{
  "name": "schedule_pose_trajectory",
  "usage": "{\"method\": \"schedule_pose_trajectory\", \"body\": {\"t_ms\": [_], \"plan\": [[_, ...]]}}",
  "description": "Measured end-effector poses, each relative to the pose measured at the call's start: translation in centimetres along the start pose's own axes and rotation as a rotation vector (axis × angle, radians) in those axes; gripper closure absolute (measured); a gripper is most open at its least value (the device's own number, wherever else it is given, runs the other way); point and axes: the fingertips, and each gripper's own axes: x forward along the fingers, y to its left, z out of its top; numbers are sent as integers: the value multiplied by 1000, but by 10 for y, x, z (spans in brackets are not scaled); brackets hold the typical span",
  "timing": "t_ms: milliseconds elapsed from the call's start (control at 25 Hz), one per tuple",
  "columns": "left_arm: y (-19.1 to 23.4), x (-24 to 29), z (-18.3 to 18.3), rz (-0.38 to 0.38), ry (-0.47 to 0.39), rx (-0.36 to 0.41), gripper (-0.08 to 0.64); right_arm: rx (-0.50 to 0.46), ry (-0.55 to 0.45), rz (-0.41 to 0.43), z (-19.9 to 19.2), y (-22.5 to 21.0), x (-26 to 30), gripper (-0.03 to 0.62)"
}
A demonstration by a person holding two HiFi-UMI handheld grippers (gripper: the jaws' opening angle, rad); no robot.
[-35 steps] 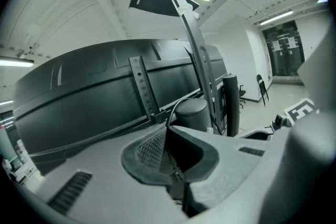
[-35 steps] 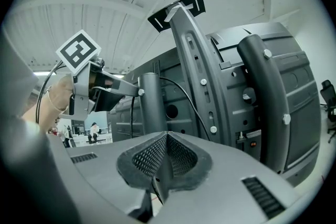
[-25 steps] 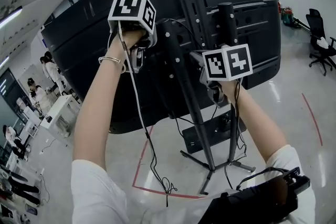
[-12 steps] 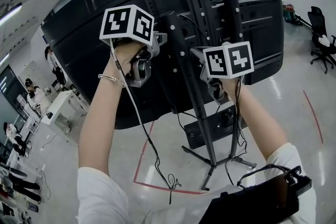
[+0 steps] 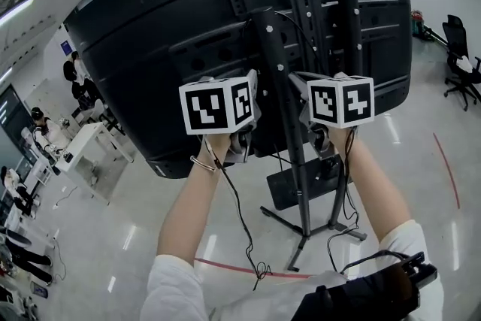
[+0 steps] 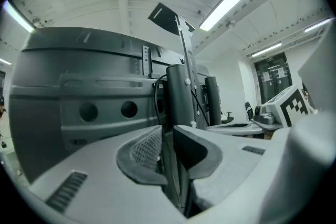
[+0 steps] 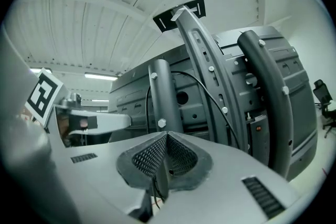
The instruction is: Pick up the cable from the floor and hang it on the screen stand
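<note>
The screen stand [image 5: 289,109] carries a big black screen [image 5: 150,71], seen from behind. A thin black cable [image 5: 304,30] is draped across the stand's posts; in the right gripper view the cable [image 7: 210,93] arcs down past the slotted rail. My left gripper [image 5: 252,98] is just left of the middle post [image 6: 178,92]. Its jaws [image 6: 167,136] are closing, a narrow gap still between the pads, and I make out nothing gripped there. My right gripper [image 5: 312,90] is right of that post, its pads [image 7: 157,157] pressed together on a thin dark cable strand that comes out below them.
The stand's tripod legs [image 5: 316,229] spread on the glossy floor beside red tape lines [image 5: 447,169]. An office chair [image 5: 458,56] stands far right. Tables and people [image 5: 75,154] are at far left. Tether cables hang from both grippers toward a black bag [image 5: 368,293].
The left gripper came down and to the right, from high on the screen's back to beside the middle post. The right gripper has stayed by the post.
</note>
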Motion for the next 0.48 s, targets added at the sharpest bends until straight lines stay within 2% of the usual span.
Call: {"method": "schedule_pose_trajectory", "body": {"t_ms": [160,280,480], "plan": [[4,-11,-35,9,-74,-71,554,12,-30,-33,-13,11,-5,574],[14,-27,-59,32,-127,-119,555,1,-28,-37,-29,26,-3,574],[27,-56,-95,56,-189,-142,555,-2,-26,-36,-57,56,-2,574]]}}
